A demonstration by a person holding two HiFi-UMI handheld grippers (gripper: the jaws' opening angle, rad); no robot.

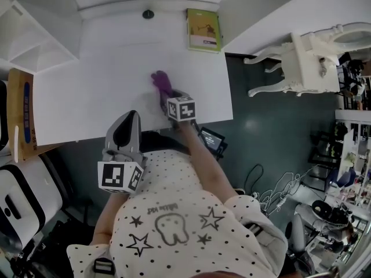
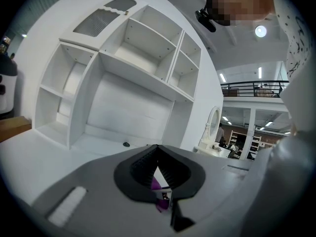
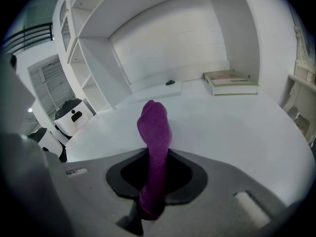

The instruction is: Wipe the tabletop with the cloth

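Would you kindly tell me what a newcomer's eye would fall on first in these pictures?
The bright purple cloth stands out, pinched in the right tool and resting on the white tabletop near its front edge. Next comes the green-covered book, lying flat at the table's far edge. The left tool hangs shut and empty near the front edge.

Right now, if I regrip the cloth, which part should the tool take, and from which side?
Its near end, coming from the tabletop's front edge. The cloth is bunched into a narrow strip pointing away over it; the right tool is shut there, leaving the far end free to wipe.
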